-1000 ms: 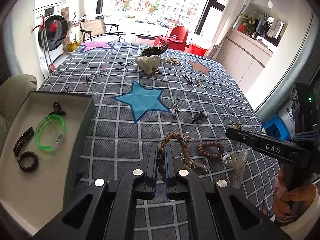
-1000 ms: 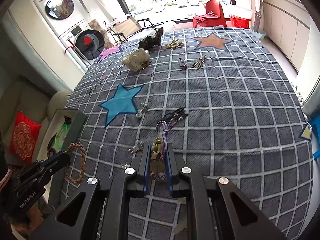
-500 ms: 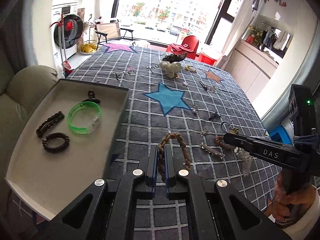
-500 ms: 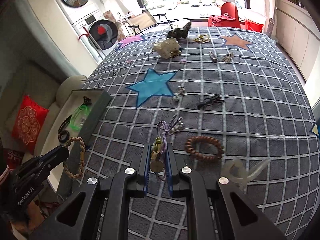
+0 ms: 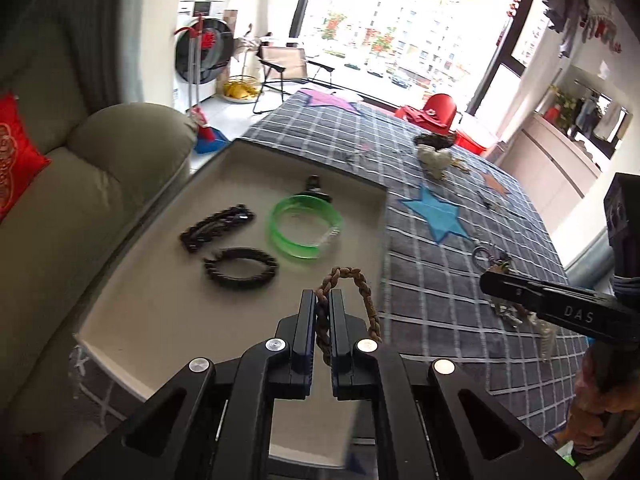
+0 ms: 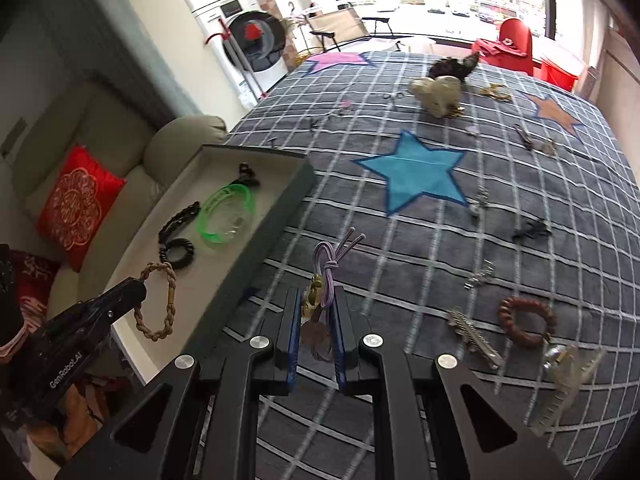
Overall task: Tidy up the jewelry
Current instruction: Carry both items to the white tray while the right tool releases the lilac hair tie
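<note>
My left gripper (image 5: pixel 322 300) is shut on a braided brown bracelet (image 5: pixel 362 286) and holds it over the near right part of the beige tray (image 5: pixel 160 312). In the right wrist view the bracelet (image 6: pixel 160 304) hangs from that gripper above the tray (image 6: pixel 280 208). My right gripper (image 6: pixel 317 300) is shut on a purple cord charm (image 6: pixel 328 268) with a brass piece, above the cloth just right of the tray. The tray holds a green bangle (image 5: pixel 304 226), a black coil band (image 5: pixel 242 268), a black hair clip (image 5: pixel 218 228) and a small black clip (image 5: pixel 314 184).
On the checked cloth (image 6: pixel 440 240) lie a brown bead bracelet (image 6: pixel 526 320), a silver hair clip (image 6: pixel 474 336), a clear claw clip (image 6: pixel 568 376), small black and silver pieces, and a cream heart box (image 6: pixel 438 94). A sofa (image 5: pixel 80 184) stands left of the tray.
Both grippers have moved left with their loads. The left gripper now hangs over the tray; the right gripper has come close to the tray's right wall.
</note>
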